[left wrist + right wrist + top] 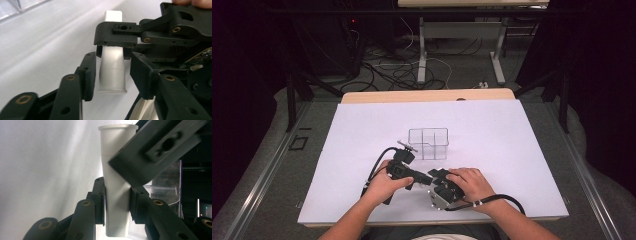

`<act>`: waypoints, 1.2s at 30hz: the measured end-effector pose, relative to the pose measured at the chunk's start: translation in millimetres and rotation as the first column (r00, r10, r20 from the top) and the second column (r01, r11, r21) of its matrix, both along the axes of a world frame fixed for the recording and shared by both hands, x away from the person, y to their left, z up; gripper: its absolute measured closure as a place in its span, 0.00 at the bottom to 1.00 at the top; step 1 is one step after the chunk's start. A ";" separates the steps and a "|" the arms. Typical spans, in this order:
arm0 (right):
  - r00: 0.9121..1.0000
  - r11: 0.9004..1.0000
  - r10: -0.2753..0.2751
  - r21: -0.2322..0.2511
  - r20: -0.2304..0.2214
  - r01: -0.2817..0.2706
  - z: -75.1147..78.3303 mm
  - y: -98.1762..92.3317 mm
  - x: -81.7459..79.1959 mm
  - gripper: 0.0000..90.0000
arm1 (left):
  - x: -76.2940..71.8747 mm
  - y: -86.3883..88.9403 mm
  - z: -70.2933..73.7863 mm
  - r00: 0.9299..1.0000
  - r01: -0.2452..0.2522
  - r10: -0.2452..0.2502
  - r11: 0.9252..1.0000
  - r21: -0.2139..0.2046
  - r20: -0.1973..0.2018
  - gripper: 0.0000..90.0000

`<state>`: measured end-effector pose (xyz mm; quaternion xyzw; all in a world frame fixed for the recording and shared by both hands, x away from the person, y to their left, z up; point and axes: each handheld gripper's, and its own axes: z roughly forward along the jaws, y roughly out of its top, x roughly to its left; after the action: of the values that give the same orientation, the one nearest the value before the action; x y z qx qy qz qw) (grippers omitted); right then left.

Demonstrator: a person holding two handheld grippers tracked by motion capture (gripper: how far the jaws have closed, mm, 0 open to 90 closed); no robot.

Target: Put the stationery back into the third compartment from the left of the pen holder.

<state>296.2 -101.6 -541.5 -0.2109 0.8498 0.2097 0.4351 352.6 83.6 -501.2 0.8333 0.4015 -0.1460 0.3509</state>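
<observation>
Right gripper (117, 202) clamped white tube (116, 182) at frame centre; left gripper (110, 75) jaws stood apart around its cap end. Clear organizer (428, 143) unfilled; placement remained.

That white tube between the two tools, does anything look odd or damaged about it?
Nothing looks damaged. The white tube is pinched by the right tool, while the left tool straddles its cap end without touching.

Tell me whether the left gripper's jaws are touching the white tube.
Apart. In the left gripper view, bare gaps show between the white tube and both pads of the left gripper. The right gripper clamps the tube in the right gripper view.
</observation>
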 end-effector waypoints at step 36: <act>0.972 0.933 -0.084 0.325 -0.218 0.153 24.5 -15.0 23.5 0.78 | 18.7 62.0 -21.0 0.895 -0.284 0.207 0.947 0.149 0.395 0.17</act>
<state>319.7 -116.5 -517.0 -0.0586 0.8516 0.3464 0.3889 371.4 145.6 -522.3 0.8194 0.4425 0.1028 0.3496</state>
